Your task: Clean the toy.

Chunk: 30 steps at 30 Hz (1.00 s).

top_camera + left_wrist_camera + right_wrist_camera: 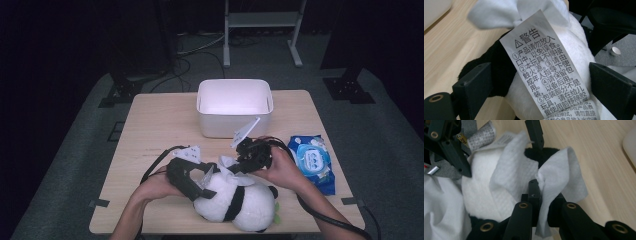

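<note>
Both grippers at plush panda

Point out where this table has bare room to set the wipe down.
Bare wood lies left of the white bin, and between the bin and the wipes pack. The near middle is crowded: panda toy, both tools, hands.
</note>
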Each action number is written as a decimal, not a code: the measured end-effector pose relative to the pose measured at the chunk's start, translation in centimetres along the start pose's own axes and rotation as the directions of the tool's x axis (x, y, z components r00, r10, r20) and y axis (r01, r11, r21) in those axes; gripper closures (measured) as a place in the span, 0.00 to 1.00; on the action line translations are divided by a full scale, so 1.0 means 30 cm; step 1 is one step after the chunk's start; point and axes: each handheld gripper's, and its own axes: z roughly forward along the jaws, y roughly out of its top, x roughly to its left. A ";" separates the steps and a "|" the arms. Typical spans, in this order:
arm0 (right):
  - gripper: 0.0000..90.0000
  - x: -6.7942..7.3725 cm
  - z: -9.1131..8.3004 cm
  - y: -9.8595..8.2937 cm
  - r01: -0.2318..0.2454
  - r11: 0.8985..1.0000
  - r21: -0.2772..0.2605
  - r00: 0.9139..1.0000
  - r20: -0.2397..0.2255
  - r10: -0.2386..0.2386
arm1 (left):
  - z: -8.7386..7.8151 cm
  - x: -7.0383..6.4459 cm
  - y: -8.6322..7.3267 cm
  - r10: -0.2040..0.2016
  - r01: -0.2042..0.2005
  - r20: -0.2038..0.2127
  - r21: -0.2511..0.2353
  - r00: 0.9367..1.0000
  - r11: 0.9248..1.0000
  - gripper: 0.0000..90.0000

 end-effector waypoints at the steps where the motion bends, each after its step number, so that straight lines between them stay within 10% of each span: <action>1: 0.92 0.001 -0.004 -0.009 -0.008 1.000 0.001 1.000 -0.002 0.008 | 0.000 0.000 -0.001 -0.012 0.012 -0.001 -0.002 1.000 1.000 0.08; 19: 0.93 0.005 0.008 -0.183 -0.089 0.996 -0.033 0.995 -0.053 0.087 | 0.035 0.021 -0.077 -0.176 0.178 0.095 -0.008 0.980 0.984 0.02; 23: 0.93 -0.008 0.010 -0.196 -0.109 0.993 -0.037 0.993 -0.056 0.107 | 0.034 0.036 -0.079 -0.168 0.174 0.115 -0.051 0.979 0.983 0.28; 30: 0.94 -0.060 0.015 -0.206 -0.153 0.987 -0.049 0.986 -0.071 0.150 | 0.046 0.082 -0.059 -0.153 0.162 0.084 -0.105 0.985 0.981 0.38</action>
